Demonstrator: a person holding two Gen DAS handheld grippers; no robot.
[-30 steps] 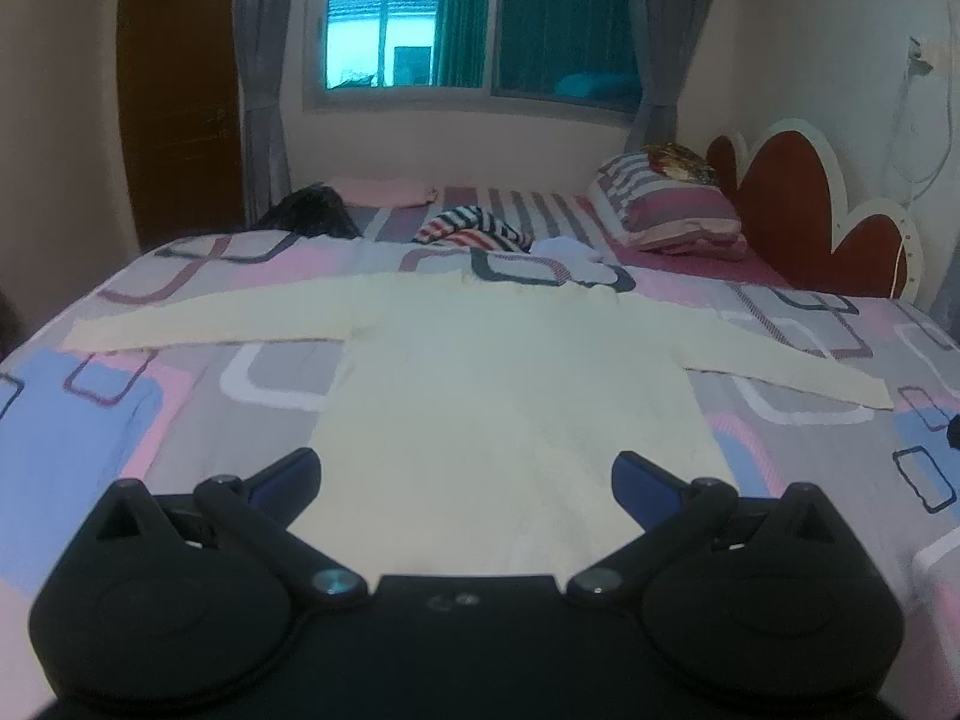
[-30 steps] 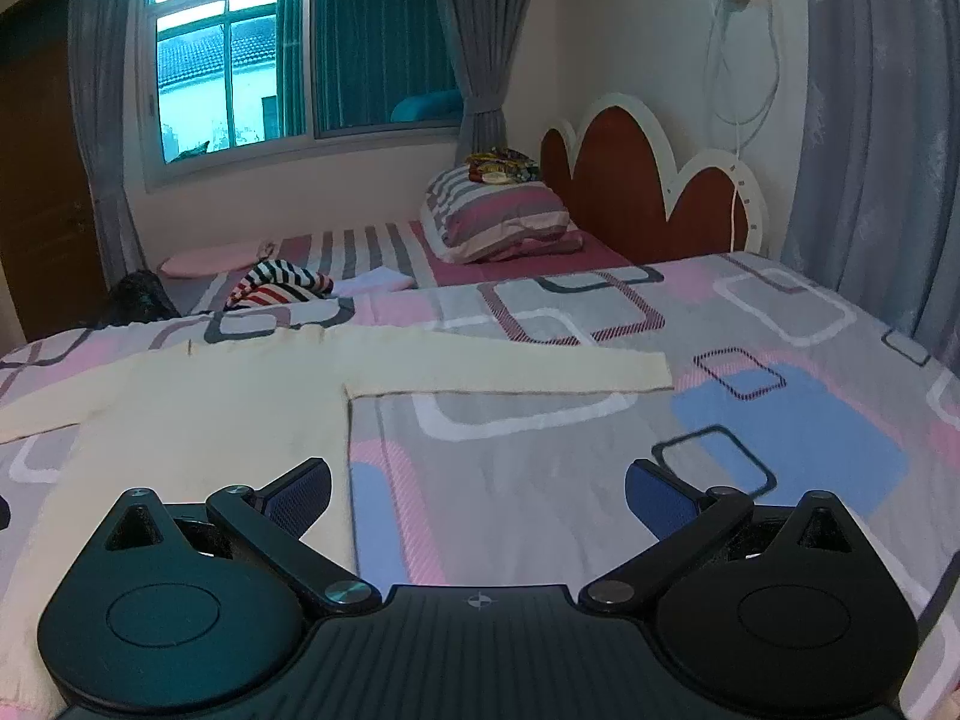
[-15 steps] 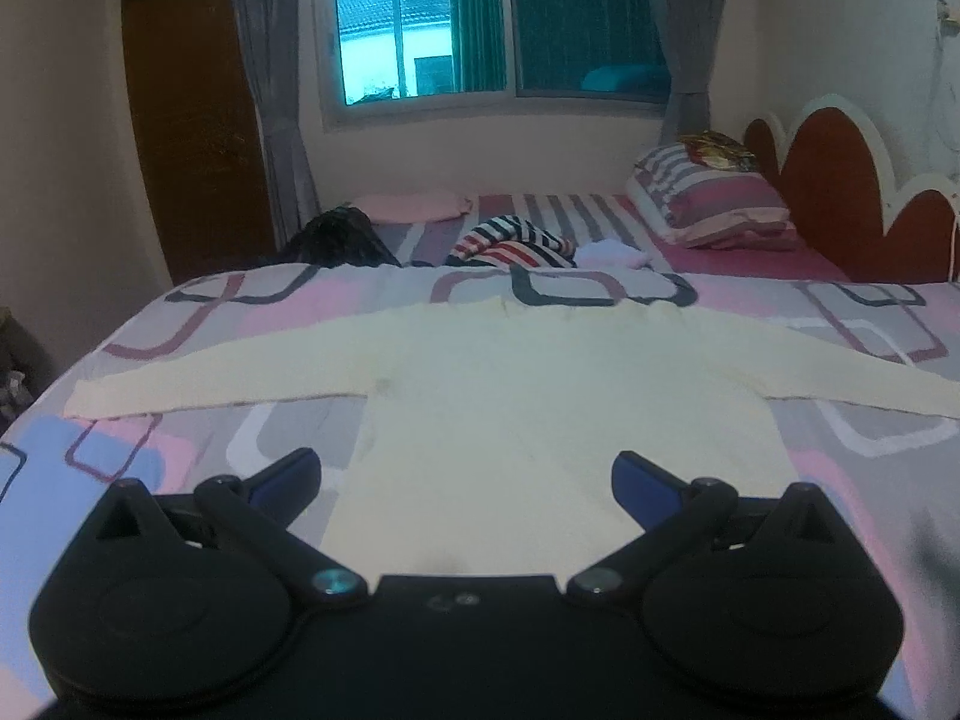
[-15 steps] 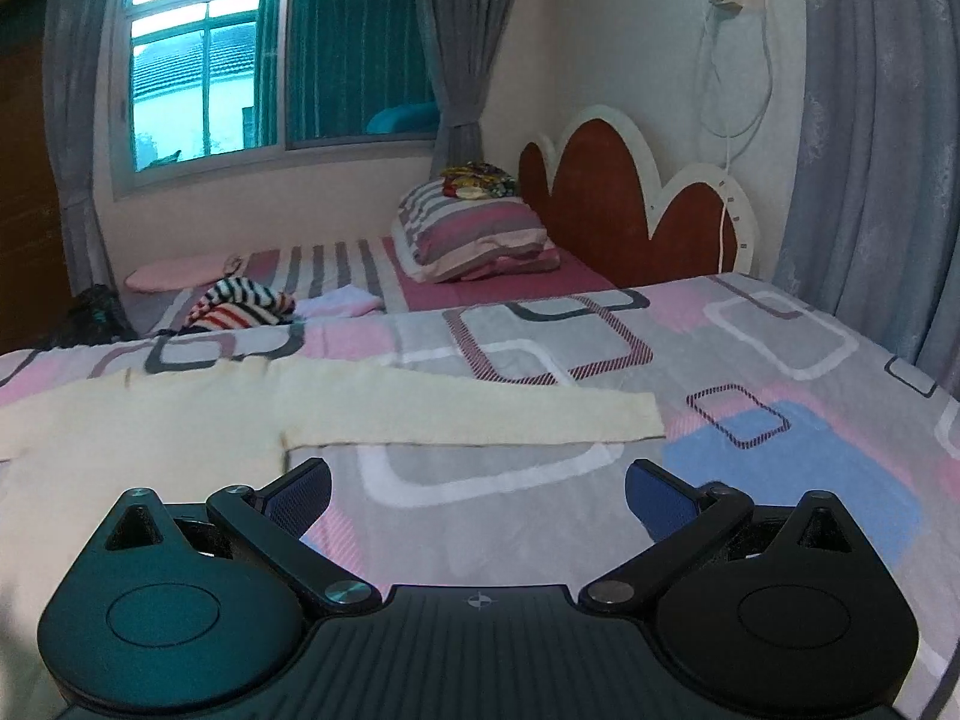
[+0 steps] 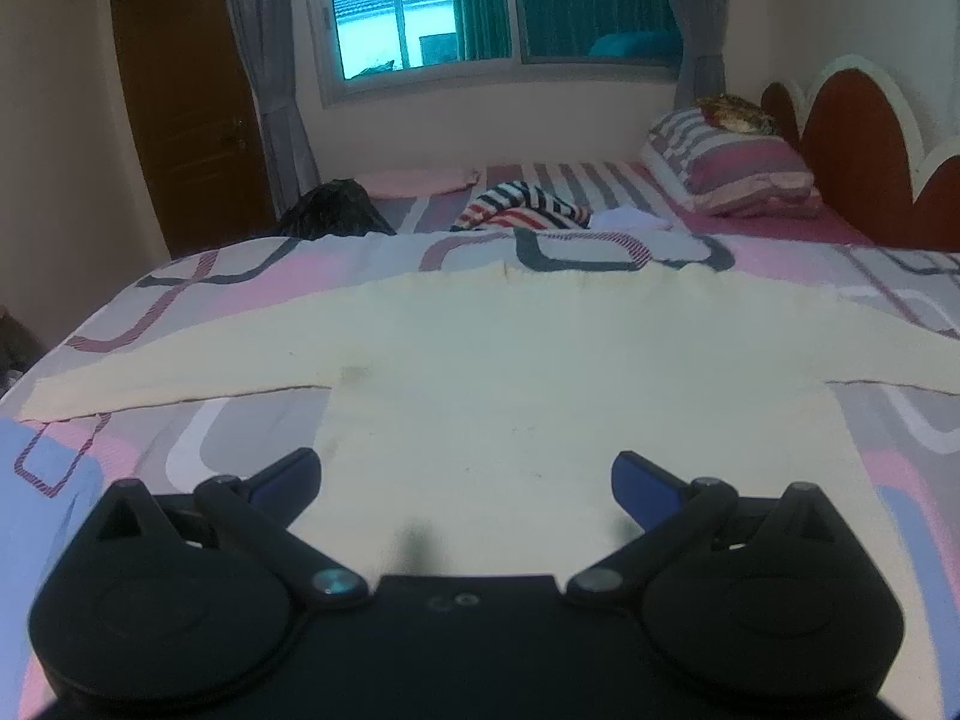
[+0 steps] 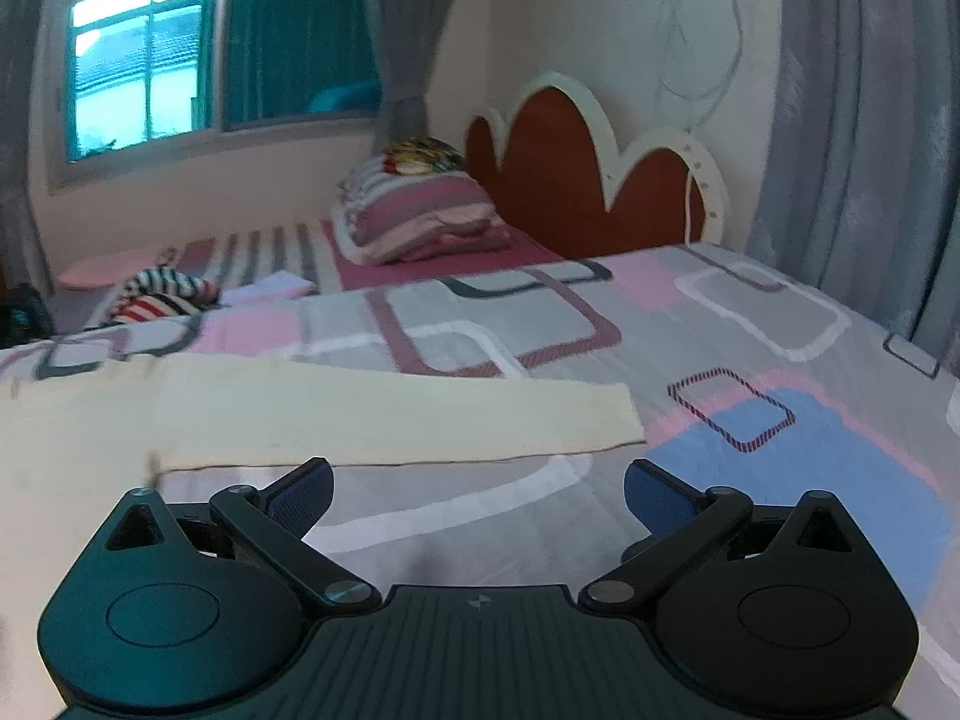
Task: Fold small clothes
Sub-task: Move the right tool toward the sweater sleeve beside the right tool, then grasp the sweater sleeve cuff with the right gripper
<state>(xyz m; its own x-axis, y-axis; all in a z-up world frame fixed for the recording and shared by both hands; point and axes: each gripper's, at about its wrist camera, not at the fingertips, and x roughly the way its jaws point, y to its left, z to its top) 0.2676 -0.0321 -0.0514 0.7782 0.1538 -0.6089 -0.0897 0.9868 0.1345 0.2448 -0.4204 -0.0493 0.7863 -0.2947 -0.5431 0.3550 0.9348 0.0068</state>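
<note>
A cream long-sleeved top (image 5: pixel 540 372) lies flat on the patterned bedspread with both sleeves spread out. My left gripper (image 5: pixel 465 474) is open and empty, low over the top's lower body. In the right wrist view the top's right sleeve (image 6: pixel 390 414) stretches across the bed, its cuff at the right end. My right gripper (image 6: pixel 477 486) is open and empty, just in front of that sleeve, over the bedspread (image 6: pixel 780 438).
A striped garment (image 5: pixel 522 213) and a white cloth (image 5: pixel 630 219) lie beyond the top. A dark bag (image 5: pixel 336 210) sits far left. A striped pillow (image 5: pixel 732 162) leans by the red headboard (image 6: pixel 588 180). A curtain (image 6: pixel 870 120) hangs at right.
Both grippers have moved lower and closer to the bed. The left has come nearer over the top's body; the right has shifted right along the sleeve. Both stay open.
</note>
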